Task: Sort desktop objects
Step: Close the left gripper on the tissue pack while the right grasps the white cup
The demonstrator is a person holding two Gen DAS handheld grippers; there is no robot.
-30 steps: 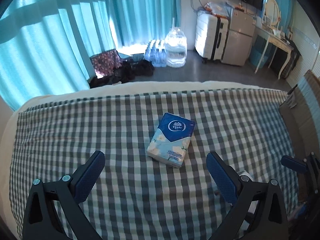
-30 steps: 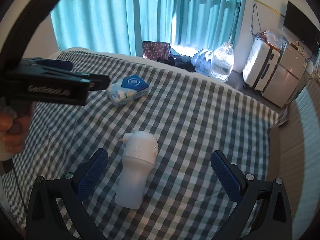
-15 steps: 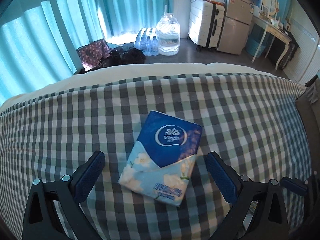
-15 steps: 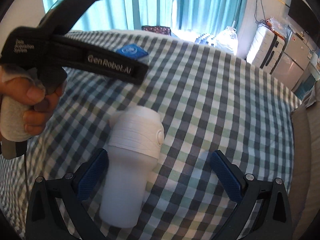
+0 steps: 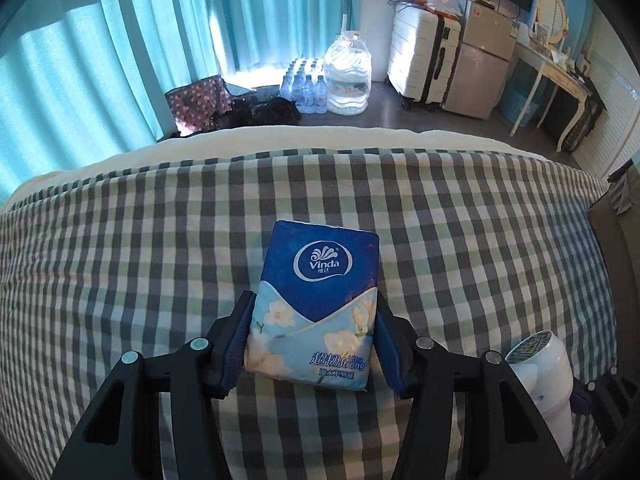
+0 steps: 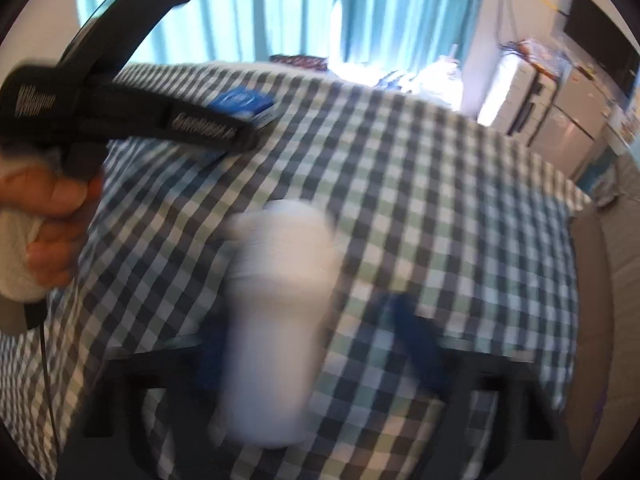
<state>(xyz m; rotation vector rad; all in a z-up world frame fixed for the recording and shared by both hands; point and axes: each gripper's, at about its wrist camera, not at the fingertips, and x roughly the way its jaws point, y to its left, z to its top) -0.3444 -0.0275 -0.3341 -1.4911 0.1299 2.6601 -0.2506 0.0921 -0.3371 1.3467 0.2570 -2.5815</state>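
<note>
Between my left jaws sits the tissue pack on the checked bed, its long axis running straight away from me. My left gripper has just been closing and both pads now press the pack's sides. My right gripper has been closing around the white bottle; blur hides whether it touches.

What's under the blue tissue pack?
The tissue pack lies flat on the checked cloth, pinched at its sides by the left gripper, whose jaws have just been closing. The cloth right beneath it is covered, so anything hidden there can't be seen.
</note>
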